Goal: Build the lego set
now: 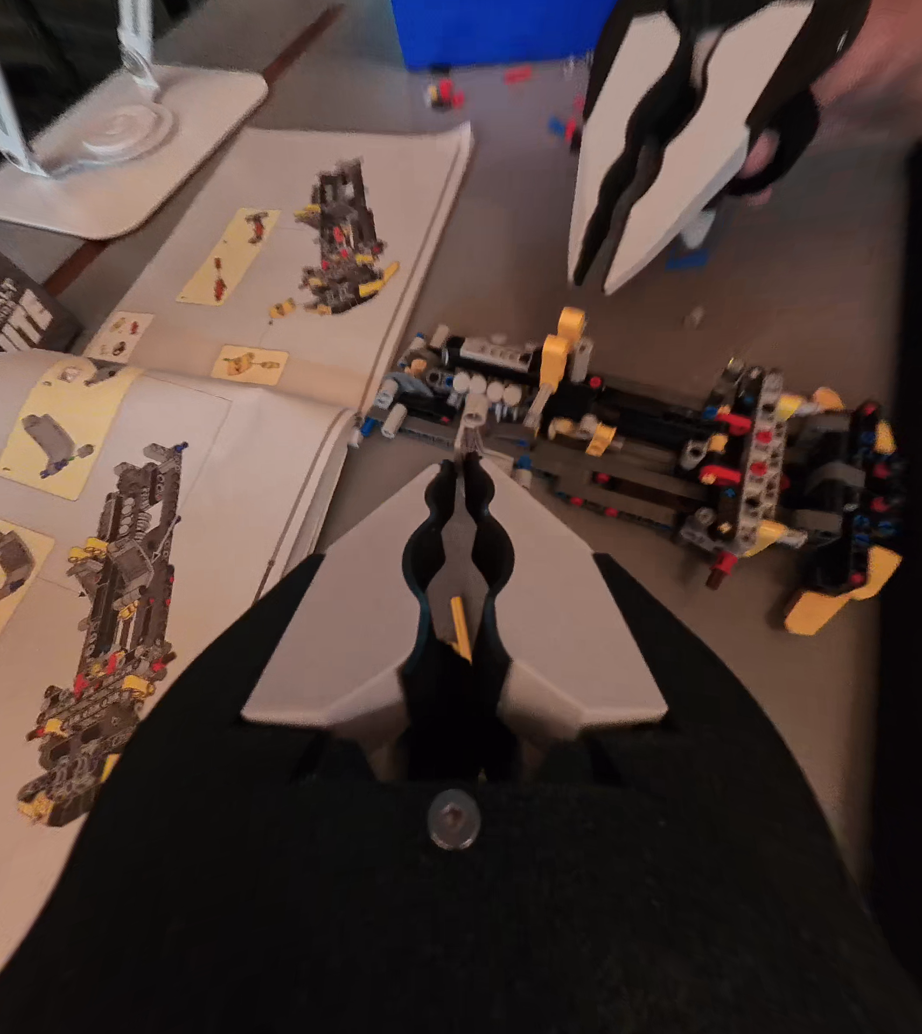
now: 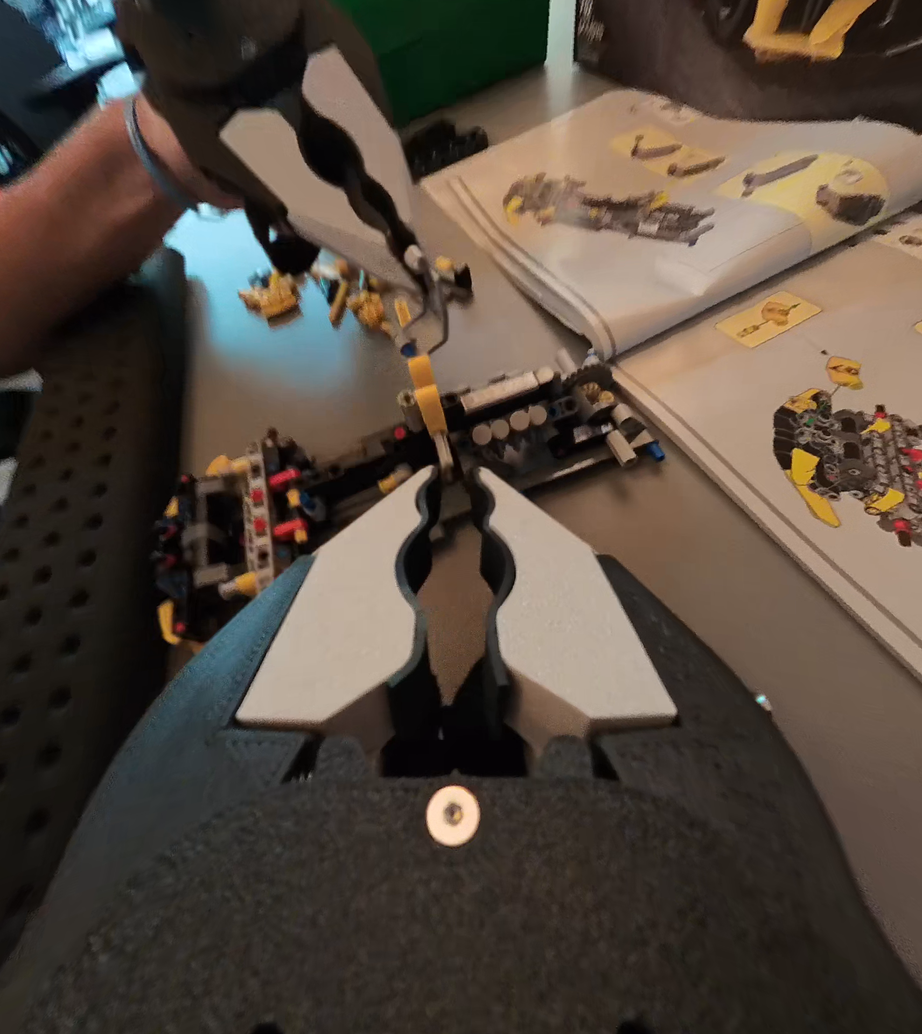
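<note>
Grey tabletop (image 1: 531, 184) fills both views, with a dark chair (image 2: 56, 503) along the left edge of the right wrist frame. At centre of the left wrist view, we see our left gripper (image 1: 461, 459) pinched on a small grey piece (image 1: 473, 419) with a thin rod, held just above the model (image 1: 643, 447). A yellow stick (image 1: 460, 626) sits between its fingers further back. Our right gripper (image 2: 450, 475), at centre of its own view, has its tips nearly together around a light pin (image 2: 446, 453) beneath a yellow connector (image 2: 428, 400) on the model; we cannot tell whether it grips it. Beyond, the booklet (image 1: 335, 224) lies open at left, a blue bin (image 1: 492, 28) at top, and loose parts (image 2: 302, 291) sit upper left in the right wrist view.
</note>
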`<action>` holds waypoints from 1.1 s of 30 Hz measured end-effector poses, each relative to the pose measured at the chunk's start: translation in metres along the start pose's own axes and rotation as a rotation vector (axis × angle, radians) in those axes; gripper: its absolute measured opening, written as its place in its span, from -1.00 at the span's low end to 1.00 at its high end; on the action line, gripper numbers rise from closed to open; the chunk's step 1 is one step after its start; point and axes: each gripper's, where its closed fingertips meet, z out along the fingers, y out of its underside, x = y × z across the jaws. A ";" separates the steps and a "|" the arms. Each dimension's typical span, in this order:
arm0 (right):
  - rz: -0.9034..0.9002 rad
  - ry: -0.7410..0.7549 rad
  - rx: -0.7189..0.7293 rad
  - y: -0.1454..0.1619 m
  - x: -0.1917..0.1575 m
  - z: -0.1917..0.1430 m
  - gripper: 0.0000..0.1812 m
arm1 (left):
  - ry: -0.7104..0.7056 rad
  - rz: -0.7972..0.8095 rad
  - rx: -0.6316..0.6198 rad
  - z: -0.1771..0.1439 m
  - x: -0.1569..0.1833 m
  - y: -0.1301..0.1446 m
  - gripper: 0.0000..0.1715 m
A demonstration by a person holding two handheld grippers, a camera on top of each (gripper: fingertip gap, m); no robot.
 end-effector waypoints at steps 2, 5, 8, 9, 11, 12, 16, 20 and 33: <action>0.047 0.030 0.077 -0.019 -0.005 -0.005 -0.81 | -0.030 -0.033 0.086 -0.009 0.004 -0.016 -1.00; 0.071 0.032 0.248 -0.056 -0.033 -0.008 -0.66 | -0.178 -0.094 0.182 -0.019 0.007 -0.040 -0.99; 0.075 0.070 0.270 -0.065 -0.053 -0.002 -0.63 | -0.286 -0.121 0.217 -0.020 0.023 -0.053 -0.99; 0.072 0.105 0.225 -0.058 -0.052 0.000 -0.63 | -0.311 -0.107 0.208 -0.021 0.028 -0.052 -0.99; 0.050 0.163 0.118 -0.034 -0.044 0.000 -0.64 | -0.314 -0.130 0.179 -0.024 0.033 -0.047 -1.00; 0.048 0.186 0.062 -0.019 -0.036 -0.003 -0.67 | -0.278 -0.165 0.157 -0.025 0.039 -0.042 -0.99; 0.058 0.143 -0.003 0.006 -0.008 -0.012 -0.65 | -0.253 -0.290 0.071 -0.036 0.046 -0.017 -0.99; -0.046 -0.006 -0.126 0.011 -0.002 0.003 -0.58 | -0.225 -0.311 -0.107 -0.037 0.062 0.018 -0.99; 0.042 -0.114 -0.031 0.005 -0.003 -0.003 -0.58 | -0.247 -0.261 -0.204 -0.035 0.048 0.062 -1.00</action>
